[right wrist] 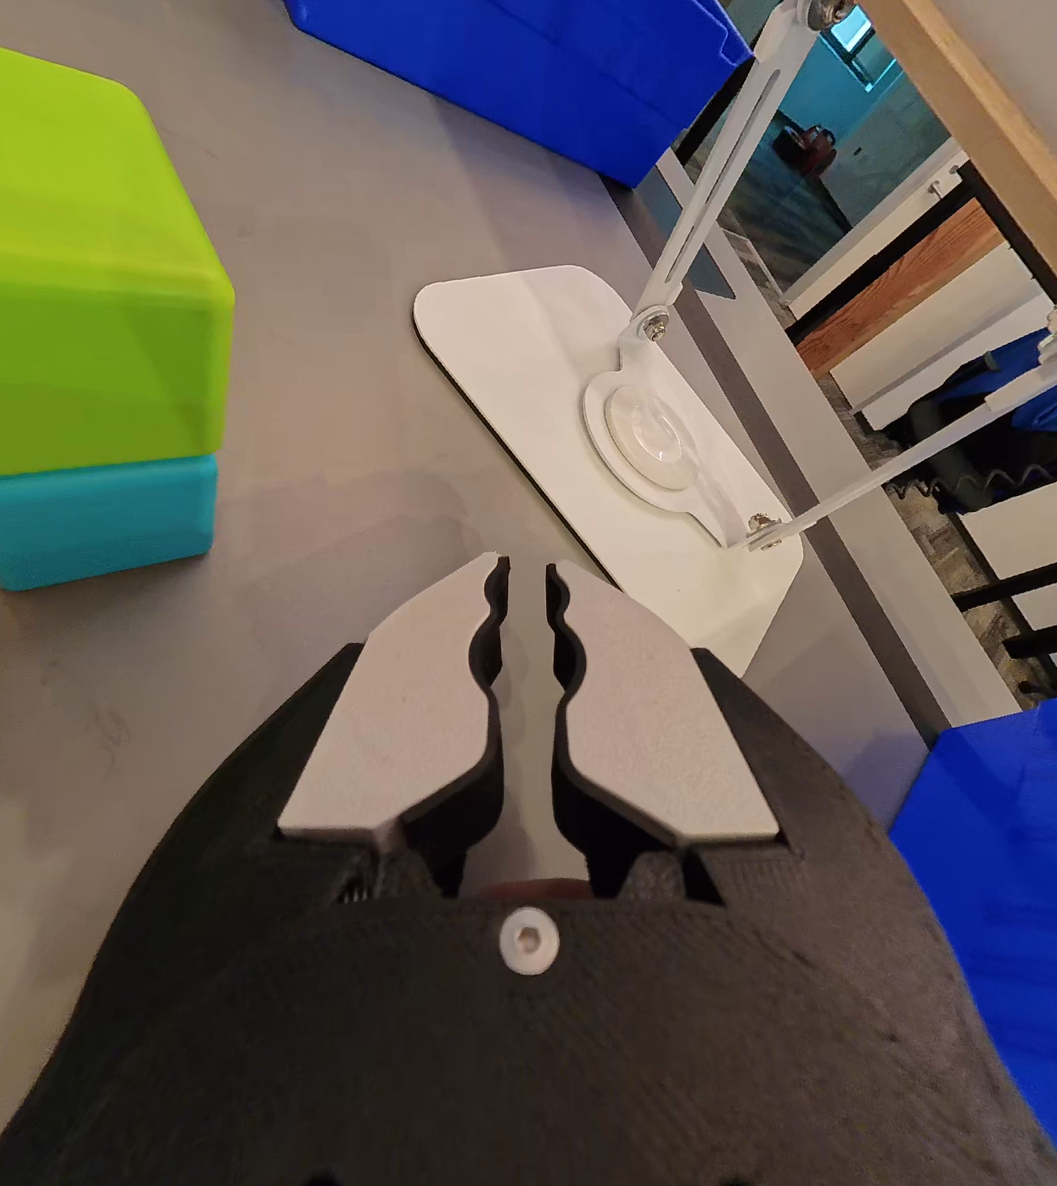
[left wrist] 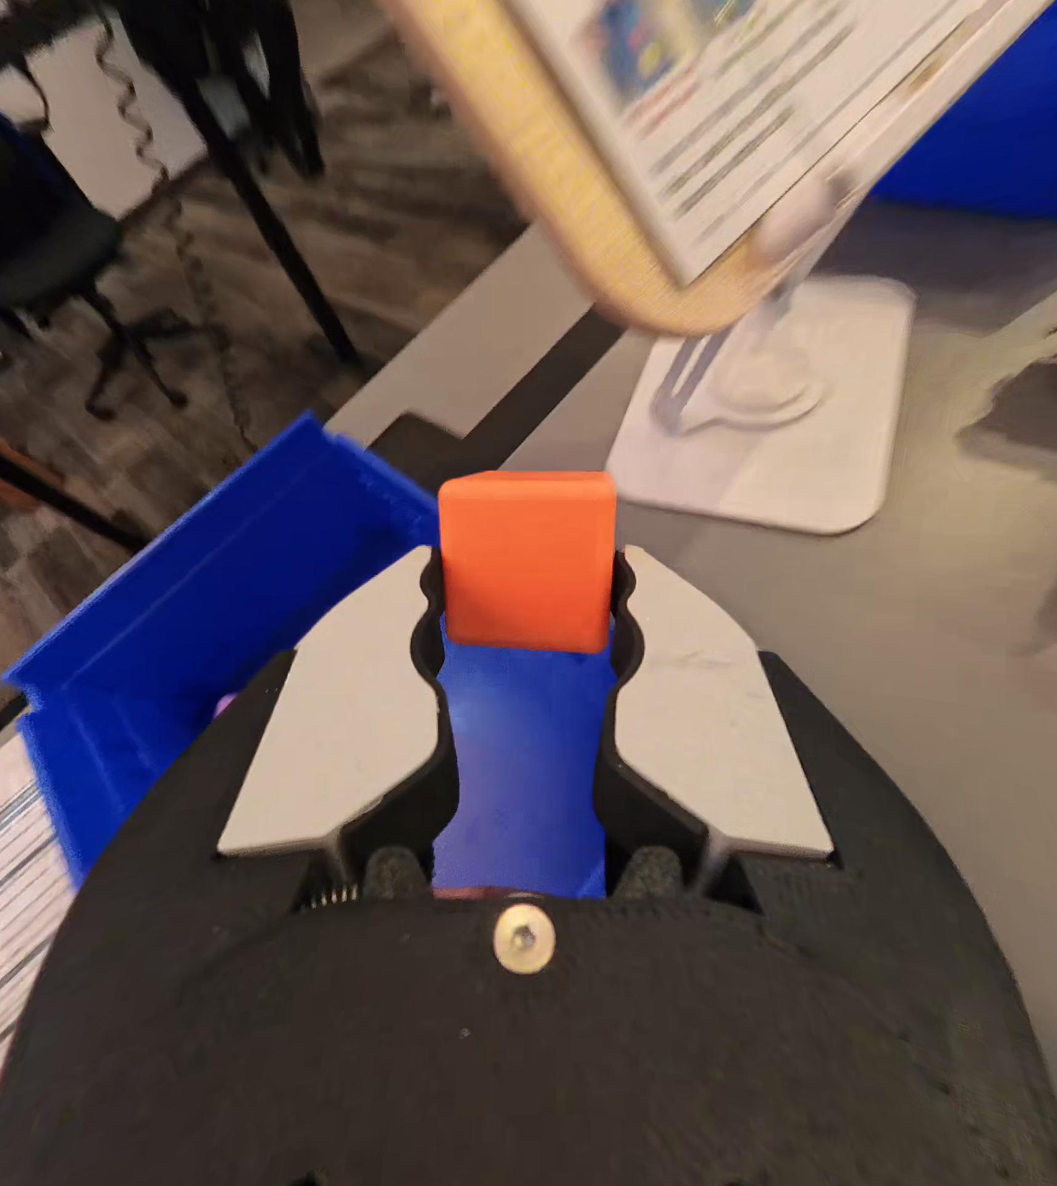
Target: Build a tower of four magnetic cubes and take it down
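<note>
My left gripper [left wrist: 525, 581] is shut on an orange cube [left wrist: 525, 558] and holds it above a blue bin [left wrist: 205, 616]. A bit of a purple thing [left wrist: 225, 706] shows inside the bin, mostly hidden by the gripper. In the right wrist view a lime green cube [right wrist: 63, 276] sits stacked on a teal cube [right wrist: 89, 520] on the grey table [right wrist: 333, 449], at the left. My right gripper [right wrist: 527, 568] is empty, its jaws nearly together with a narrow gap, to the right of that stack and low over the table.
A white stand base [right wrist: 551, 385] with thin metal arms [right wrist: 705, 186] holds a wooden board with a printed sheet [left wrist: 718, 122] over the table. Blue bins stand at the back [right wrist: 545, 77] and at the right [right wrist: 1026, 866]. The table edge [right wrist: 801, 513] runs behind the stand. Some 35 centimetres of space lies between my two pairs of fingers.
</note>
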{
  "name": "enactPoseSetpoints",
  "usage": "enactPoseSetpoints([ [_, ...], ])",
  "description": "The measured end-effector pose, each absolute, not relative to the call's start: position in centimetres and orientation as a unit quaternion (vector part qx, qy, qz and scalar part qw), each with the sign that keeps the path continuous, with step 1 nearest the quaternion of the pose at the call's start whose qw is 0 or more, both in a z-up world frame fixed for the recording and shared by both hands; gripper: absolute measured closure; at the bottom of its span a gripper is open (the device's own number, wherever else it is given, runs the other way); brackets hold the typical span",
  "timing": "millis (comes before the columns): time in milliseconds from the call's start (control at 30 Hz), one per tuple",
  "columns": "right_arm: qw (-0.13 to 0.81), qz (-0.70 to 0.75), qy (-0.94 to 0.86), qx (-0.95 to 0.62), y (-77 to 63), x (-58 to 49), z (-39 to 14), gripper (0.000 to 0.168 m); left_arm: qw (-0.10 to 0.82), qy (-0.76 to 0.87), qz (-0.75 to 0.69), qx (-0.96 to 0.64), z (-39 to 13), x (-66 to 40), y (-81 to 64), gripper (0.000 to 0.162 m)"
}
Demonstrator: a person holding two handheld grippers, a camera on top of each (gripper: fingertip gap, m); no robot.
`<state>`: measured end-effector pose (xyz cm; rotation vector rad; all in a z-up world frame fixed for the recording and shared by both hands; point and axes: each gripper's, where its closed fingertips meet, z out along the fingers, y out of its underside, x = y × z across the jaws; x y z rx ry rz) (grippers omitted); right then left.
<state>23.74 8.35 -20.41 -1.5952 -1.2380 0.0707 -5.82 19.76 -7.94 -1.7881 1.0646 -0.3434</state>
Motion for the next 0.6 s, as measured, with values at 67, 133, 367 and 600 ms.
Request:
enactPoseSetpoints([
  [67,0.532,0.03,-0.519,-0.669,8.4,23.8,-20.4,0.157,0.528,0.434,-0.177,-0.708,-6.5,-3.5,17.3,0.113],
  [133,0.532,0.03,-0.518,-0.669,8.4,23.8,-20.4,0.157,0.542,0.428,-0.222,-0.688,-6.1,-1.0,15.0,0.113],
  [367,0.531,0.029,-0.521,-0.668,8.3,23.7,-20.4,0.157,0.56,0.421,-0.346,-0.624,-7.5,7.8,8.4,0.113],
  [600,0.531,0.027,-0.522,-0.667,8.3,23.7,-20.4,0.157,0.544,0.416,-0.428,-0.59,-9.9,13.7,4.7,0.113],
])
